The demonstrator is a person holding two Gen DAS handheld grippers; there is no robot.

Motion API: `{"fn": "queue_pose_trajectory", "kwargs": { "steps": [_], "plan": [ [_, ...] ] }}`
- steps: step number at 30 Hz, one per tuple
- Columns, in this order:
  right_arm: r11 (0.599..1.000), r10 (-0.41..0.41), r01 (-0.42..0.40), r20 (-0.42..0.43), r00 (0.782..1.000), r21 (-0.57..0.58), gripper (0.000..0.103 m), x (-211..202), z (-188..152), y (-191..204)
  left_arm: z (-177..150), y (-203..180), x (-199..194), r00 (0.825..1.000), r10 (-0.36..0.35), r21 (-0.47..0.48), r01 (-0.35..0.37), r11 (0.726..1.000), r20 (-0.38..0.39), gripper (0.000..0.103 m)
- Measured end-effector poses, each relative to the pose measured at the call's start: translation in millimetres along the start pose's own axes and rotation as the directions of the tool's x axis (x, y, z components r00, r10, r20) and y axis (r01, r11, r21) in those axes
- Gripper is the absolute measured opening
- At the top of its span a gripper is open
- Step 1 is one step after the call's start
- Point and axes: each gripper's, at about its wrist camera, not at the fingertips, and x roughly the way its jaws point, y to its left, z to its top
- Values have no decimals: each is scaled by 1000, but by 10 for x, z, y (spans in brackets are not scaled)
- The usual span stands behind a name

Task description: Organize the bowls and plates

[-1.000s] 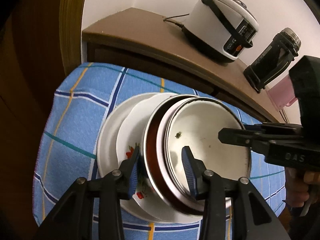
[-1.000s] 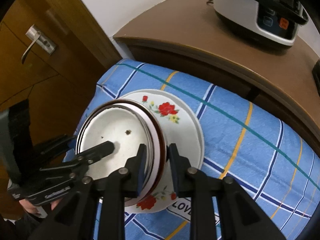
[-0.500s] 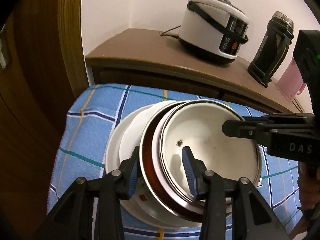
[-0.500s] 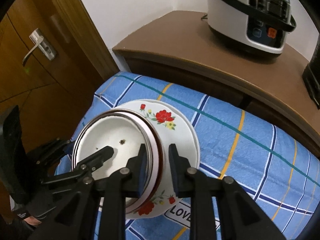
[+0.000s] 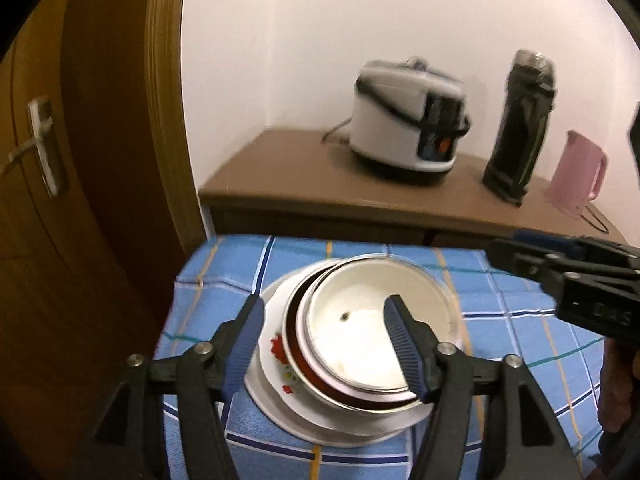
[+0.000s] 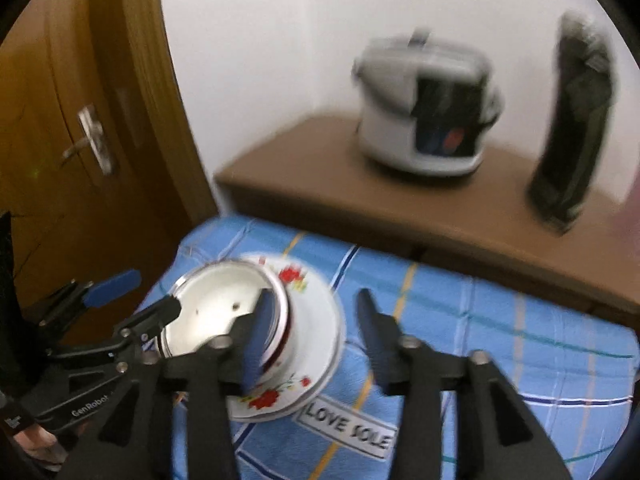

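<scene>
A stack of bowls [image 5: 360,344] with a metal-rimmed white bowl on top sits on white flowered plates [image 5: 276,360] on the blue checked cloth. My left gripper [image 5: 324,344] is open and empty, lifted back above the stack's near edge. In the right wrist view the same bowls [image 6: 216,308] rest on the flowered plate [image 6: 316,328]. My right gripper [image 6: 312,340] is open and empty, just above the plate's right side. The left gripper [image 6: 132,296] shows at the left there.
A brown sideboard [image 5: 304,184] behind the cloth-covered table [image 5: 500,344] holds a white rice cooker [image 5: 408,120], a black flask [image 5: 520,124] and a pink jug [image 5: 576,176]. A wooden door [image 5: 48,200] with a metal handle stands at the left.
Both grippers have opened, let go of the bowl stack's rim and pulled up and back. The stack now rests on the plates.
</scene>
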Motion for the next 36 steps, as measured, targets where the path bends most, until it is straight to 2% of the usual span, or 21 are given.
{"fn": "queue_pose_trajectory", "kwargs": {
  "steps": [3, 4, 7, 16, 36],
  "plan": [
    [999, -54, 55, 104, 993, -3, 70, -372, -84, -34, 10, -111, -237, 997, -17, 14, 16, 1000, 80, 76],
    [998, -62, 62, 124, 990, 5, 75, -465, -110, -55, 11, -152, -298, 995, -26, 22, 24, 999, 99, 77],
    [997, -70, 67, 146, 987, 27, 79, -650, -180, -140, 15, -256, -427, 992, -32, 31, 29, 999, 125, 77],
    [995, -84, 72, 185, 979, 68, 84, -1005, -281, -305, -20, -543, -618, 990, -66, 46, 60, 997, 127, 77],
    [993, -87, 67, 225, 970, 95, 88, -1341, -413, -430, -37, -841, -867, 986, -94, 70, 85, 994, 140, 77]
  ]
}}
